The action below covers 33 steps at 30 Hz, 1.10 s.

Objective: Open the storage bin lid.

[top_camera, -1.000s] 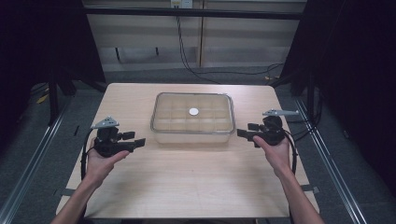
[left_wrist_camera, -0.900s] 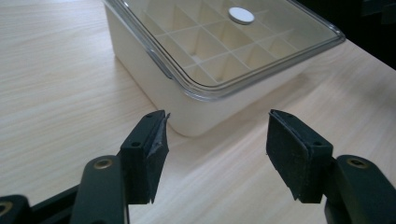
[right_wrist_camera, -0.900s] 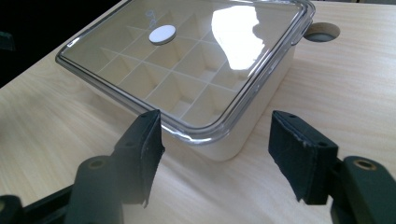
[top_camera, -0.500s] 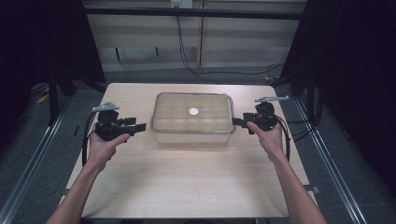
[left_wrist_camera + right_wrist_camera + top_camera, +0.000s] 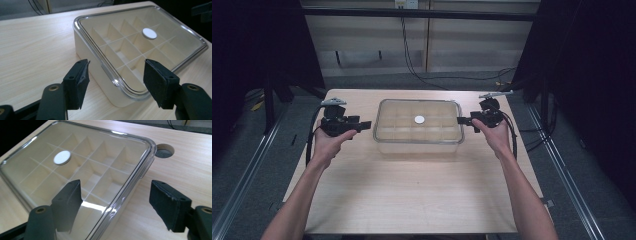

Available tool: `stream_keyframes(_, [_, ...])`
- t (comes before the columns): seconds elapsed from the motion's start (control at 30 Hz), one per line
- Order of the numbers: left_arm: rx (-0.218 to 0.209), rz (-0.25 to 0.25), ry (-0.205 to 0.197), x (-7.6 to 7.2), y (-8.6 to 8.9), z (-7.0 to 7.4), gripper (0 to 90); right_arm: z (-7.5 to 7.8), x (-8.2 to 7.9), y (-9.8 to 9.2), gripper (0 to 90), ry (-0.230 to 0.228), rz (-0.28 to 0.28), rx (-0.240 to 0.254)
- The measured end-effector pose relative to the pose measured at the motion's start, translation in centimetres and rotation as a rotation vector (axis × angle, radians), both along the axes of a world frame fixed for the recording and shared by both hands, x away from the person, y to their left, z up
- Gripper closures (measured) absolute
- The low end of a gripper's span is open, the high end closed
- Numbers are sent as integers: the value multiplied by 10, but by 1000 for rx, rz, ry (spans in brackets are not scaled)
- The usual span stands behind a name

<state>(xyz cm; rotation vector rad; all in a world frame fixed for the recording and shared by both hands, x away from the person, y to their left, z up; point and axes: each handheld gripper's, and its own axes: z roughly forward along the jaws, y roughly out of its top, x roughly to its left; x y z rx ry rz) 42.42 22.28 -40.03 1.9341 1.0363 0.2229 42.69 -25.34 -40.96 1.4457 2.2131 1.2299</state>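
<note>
Box (image 5: 418, 127) sits mid-table, long axis running three to nine o'clock, between the two grippers; left gripper (image 5: 362, 123) waits just off its nine o'clock end, right gripper (image 5: 463, 120) at its three o'clock end, about equally near; both stand wide open, holding nothing. Cream plastic, gridded into compartments (seemingly empty), under a clear glossy lid (image 5: 140, 42) with round white knob (image 5: 149, 33); pale wood table (image 5: 412, 195).

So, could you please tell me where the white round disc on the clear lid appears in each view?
High view: white disc at lid centre.
Left gripper view: upper right.
Right gripper view: upper left.
Shared landmark: the divided box beneath the clear lid.
</note>
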Motion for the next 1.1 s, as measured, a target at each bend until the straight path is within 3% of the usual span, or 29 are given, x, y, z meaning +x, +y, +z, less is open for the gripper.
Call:
stream_keyframes(0.1, [23,2,26,9,-7,-5,368,-5,9,4,282,27,9,-17])
stream_keyframes(0.37, [25,-7,59,20,-14,-11,353,-12,31,4,324,60,-11,-31])
stream_keyframes(0.43, [12,6,70,22,-16,-14,379,-12,36,5,323,67,-13,-33])
stream_keyframes(0.57, [31,-3,80,24,-21,-23,403,-20,45,8,313,97,-13,-66])
stream_keyframes(0.73, [21,1,100,29,-21,-30,362,-27,52,12,303,117,-8,-47])
stream_keyframes(0.9, [63,6,100,28,-28,-32,358,-29,55,18,290,111,-12,-42])
stream_keyframes(1.03, [46,18,120,31,-30,-33,358,-30,57,19,280,120,-15,-34])
stream_keyframes(1.1, [58,18,126,32,-32,-34,351,-30,57,20,274,124,-14,-38])
